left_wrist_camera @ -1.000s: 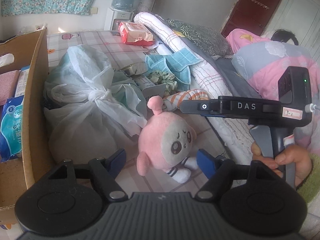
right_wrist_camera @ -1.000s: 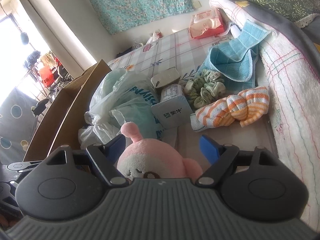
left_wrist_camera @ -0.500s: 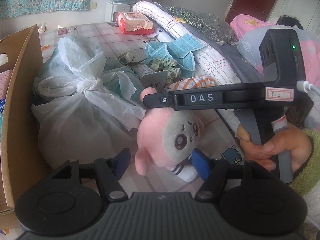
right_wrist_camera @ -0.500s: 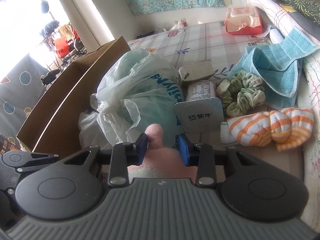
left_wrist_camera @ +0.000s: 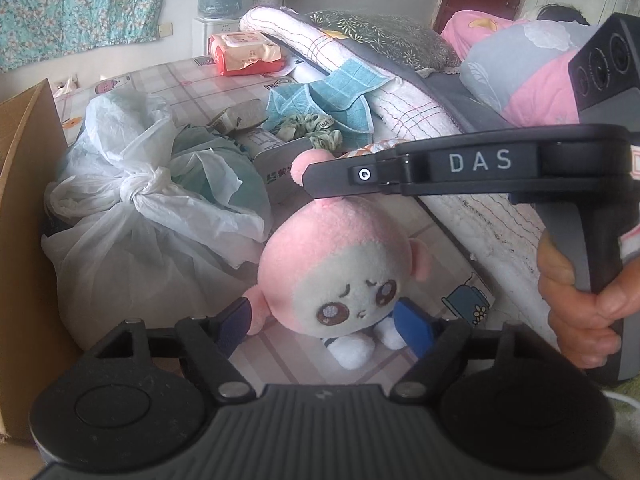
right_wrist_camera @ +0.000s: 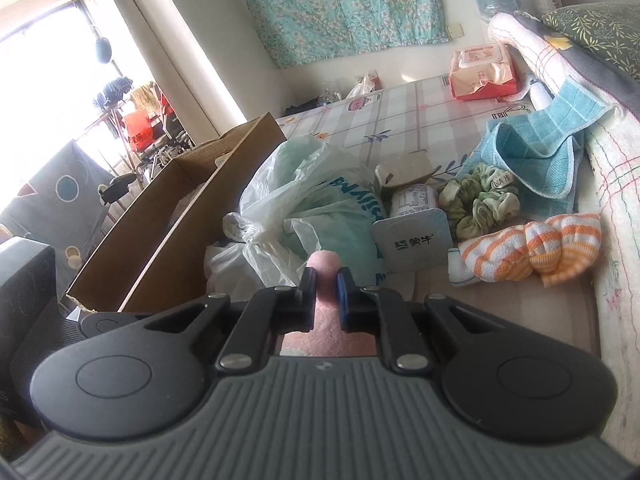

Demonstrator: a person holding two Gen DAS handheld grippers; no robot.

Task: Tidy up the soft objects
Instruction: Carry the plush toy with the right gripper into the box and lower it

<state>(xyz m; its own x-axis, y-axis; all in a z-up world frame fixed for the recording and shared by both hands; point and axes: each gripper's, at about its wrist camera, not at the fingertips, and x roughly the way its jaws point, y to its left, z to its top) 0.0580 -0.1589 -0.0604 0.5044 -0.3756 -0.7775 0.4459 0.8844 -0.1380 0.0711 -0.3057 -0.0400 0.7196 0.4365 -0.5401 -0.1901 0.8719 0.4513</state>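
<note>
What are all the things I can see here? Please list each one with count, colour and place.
plush doll: 1, pink and grey, in front, its top knob pinched
plastic bags: tied bundle, white and pale green, beside the box
cardboard box: 1, brown, at left
striped cloth: 1, orange-white, knotted
scrunchie: 1, green
towel: 1, blue
yoghurt cup: 1, white, on its side
wipes pack: 1, red-pink, far back
left gripper: fingers open around the doll
right gripper: fingers just closed on the doll's knob
hand: 1, on the right gripper's handle
</note>
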